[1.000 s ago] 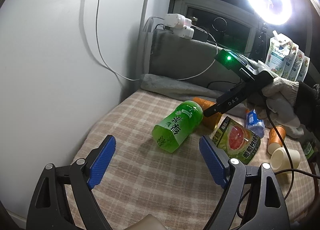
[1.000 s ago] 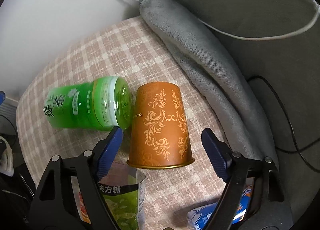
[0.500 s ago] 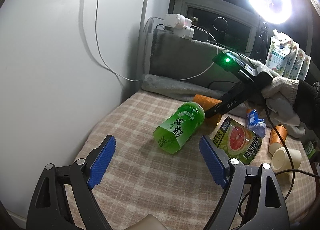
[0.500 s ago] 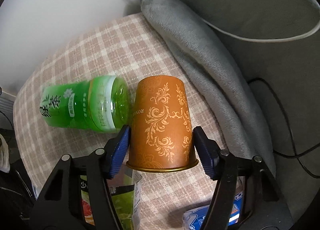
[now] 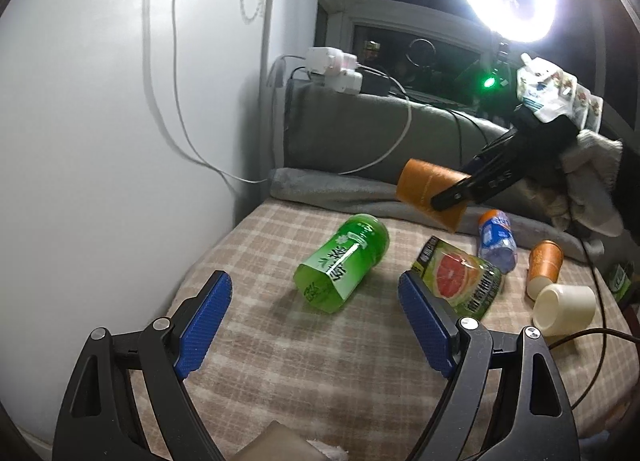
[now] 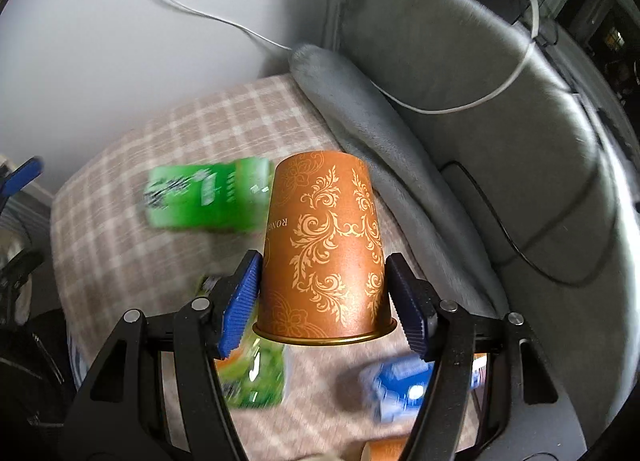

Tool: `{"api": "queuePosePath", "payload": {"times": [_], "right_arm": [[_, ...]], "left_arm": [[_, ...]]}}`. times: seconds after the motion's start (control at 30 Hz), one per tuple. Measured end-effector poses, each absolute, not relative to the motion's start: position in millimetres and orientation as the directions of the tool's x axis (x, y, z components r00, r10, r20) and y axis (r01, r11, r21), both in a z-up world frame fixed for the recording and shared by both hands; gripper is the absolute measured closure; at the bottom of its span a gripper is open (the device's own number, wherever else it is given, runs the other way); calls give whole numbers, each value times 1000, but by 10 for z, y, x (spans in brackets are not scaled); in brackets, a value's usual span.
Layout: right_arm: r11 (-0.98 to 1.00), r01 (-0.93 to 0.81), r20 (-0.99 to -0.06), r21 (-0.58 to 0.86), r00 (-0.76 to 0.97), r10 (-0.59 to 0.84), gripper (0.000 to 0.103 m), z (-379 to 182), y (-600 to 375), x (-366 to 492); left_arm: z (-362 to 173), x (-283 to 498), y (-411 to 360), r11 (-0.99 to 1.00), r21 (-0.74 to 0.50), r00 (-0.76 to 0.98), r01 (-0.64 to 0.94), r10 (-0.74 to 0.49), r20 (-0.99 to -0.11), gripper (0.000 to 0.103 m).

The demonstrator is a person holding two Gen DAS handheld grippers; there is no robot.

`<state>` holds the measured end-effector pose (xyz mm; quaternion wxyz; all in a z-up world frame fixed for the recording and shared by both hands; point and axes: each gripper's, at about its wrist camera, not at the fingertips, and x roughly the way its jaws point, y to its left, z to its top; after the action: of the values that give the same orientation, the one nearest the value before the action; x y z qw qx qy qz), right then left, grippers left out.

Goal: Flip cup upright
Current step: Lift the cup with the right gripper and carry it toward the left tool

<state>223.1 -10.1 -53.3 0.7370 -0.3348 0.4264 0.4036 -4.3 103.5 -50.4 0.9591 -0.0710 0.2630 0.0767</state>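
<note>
Right gripper (image 6: 323, 293) pinches the cup (image 6: 325, 249), airborne above the green bottle (image 5: 342, 259). Rotate it rim-up clear of the bottle before lowering; left gripper (image 5: 314, 323) is spread, empty.

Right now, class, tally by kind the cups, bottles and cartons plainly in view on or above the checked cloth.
Cups: 3 (orange patterned cup in the right claw, small orange cup, cream cup)
Bottles: 2 (green bottle, blue-labelled bottle)
Cartons: 1 (grapefruit carton)
Total: 6
</note>
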Motion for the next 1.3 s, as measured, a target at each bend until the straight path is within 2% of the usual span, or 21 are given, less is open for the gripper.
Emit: {"api": "queuePosePath", "payload": {"times": [0.3, 0.43, 0.67, 0.87, 0.97, 1.2, 1.3], "right_arm": [[381, -914, -894, -139, 281, 350, 37, -477, -560, 1469], [348, -931, -910, -114, 239, 339, 37, -661, -693, 1188], [319, -943, -937, -90, 189, 295, 37, -1052, -868, 895], [298, -951, -949, -81, 165, 269, 36, -1248, -936, 780], [302, -950, -955, -80, 160, 251, 36, -1347, -959, 778], [336, -940, -955, -55, 148, 257, 35, -1483, -1042, 827], [362, -931, -949, -46, 155, 276, 34, -1473, -1103, 862]], "left_arm": [[-537, -133, 838, 991, -111, 819, -79, 1, -573, 18], [-551, -152, 733, 991, -131, 802, -22, -61, -595, 18], [-560, -220, 484, 995, -79, 781, 66, -101, -616, 18], [-587, -264, 281, 987, -53, 750, 153, -151, -644, 18], [-615, -263, 200, 977, -68, 720, 202, -195, -666, 23], [-727, -245, 160, 972, -119, 659, 203, -225, -718, 23], [-725, -256, 90, 972, -89, 656, 218, -214, -724, 23]]}}
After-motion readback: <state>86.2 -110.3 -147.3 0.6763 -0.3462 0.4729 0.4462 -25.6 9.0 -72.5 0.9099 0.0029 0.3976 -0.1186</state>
